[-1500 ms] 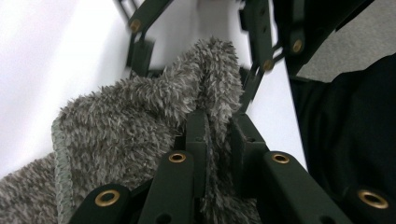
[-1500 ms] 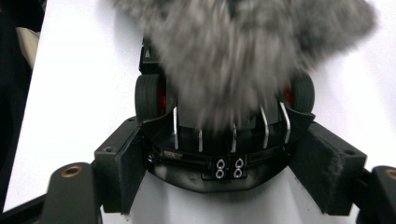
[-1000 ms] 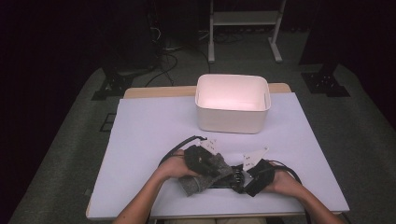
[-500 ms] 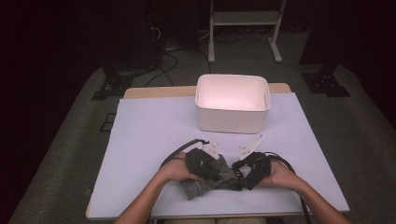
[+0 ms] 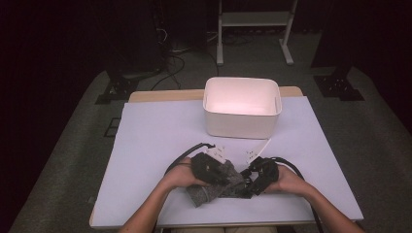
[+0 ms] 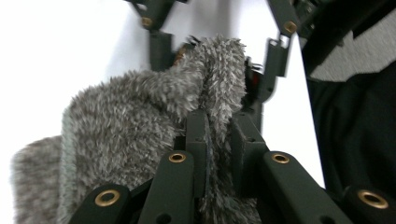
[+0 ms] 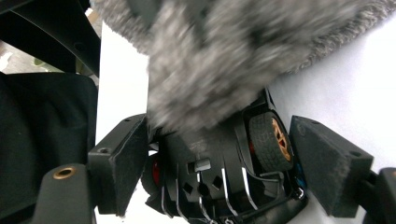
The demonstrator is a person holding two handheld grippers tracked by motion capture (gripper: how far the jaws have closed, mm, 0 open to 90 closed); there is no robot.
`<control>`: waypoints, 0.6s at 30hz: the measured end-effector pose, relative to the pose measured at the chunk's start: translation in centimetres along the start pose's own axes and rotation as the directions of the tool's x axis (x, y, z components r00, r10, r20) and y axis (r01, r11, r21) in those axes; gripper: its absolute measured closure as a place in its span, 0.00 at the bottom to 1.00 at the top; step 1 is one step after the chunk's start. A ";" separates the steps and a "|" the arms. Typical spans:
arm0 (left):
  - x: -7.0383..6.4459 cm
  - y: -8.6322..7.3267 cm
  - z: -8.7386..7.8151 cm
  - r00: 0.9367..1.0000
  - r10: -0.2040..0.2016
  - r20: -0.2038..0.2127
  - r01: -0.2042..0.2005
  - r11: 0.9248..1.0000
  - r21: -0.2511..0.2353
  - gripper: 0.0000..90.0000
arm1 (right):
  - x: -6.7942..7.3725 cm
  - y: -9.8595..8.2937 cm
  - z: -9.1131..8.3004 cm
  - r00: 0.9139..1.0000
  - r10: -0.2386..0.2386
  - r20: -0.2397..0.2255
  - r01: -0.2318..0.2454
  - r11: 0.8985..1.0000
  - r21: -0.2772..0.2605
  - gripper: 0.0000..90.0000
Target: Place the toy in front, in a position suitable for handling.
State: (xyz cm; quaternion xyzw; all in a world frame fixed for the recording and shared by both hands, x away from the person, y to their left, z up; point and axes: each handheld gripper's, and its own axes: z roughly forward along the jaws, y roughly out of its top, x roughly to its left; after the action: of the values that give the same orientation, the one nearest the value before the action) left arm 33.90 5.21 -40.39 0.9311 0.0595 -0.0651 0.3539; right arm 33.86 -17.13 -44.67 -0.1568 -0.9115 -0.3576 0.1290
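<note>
Fuzzy grey knit sock (image 6: 140, 121); glossy black plastic toy car (image 7: 224, 182), rubbery tyres.

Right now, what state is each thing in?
Left gripper: jaws shut on the grey fuzzy sock.
Right gripper: jaws around the toy car, contact unclear.
Grey fuzzy sock: bunched, draped over the car.
White bin: upright, open; inside looks empty.

A fuzzy sock (image 5: 214, 189) lies on the table (image 5: 150, 145), with a bin (image 5: 241, 108) behind it.
</note>
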 end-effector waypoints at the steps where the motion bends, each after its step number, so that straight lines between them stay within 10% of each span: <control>1: 0.2 0.0 -0.2 1.000 -0.008 -0.009 0.008 1.000 -0.004 0.89 | 0.1 0.0 0.0 1.000 -0.008 0.006 0.008 1.000 0.001 0.23; 7: 1.1 0.3 -1.5 0.998 -0.061 -0.033 0.061 0.998 -0.022 0.88 | 1.6 0.0 -0.1 0.992 -0.097 0.085 0.097 0.995 0.002 0.24; 18: 1.3 0.5 -1.3 0.992 -0.118 0.037 0.117 0.993 0.011 0.87 | 4.6 -0.6 0.0 0.931 -0.263 0.255 0.272 0.962 -0.001 0.25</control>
State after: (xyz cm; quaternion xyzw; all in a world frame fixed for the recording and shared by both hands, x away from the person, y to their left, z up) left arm 35.31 5.80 -39.34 0.9262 0.1073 -0.1034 0.3463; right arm 29.41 -16.67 -43.45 -0.0777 -0.9268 -0.3652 -0.0408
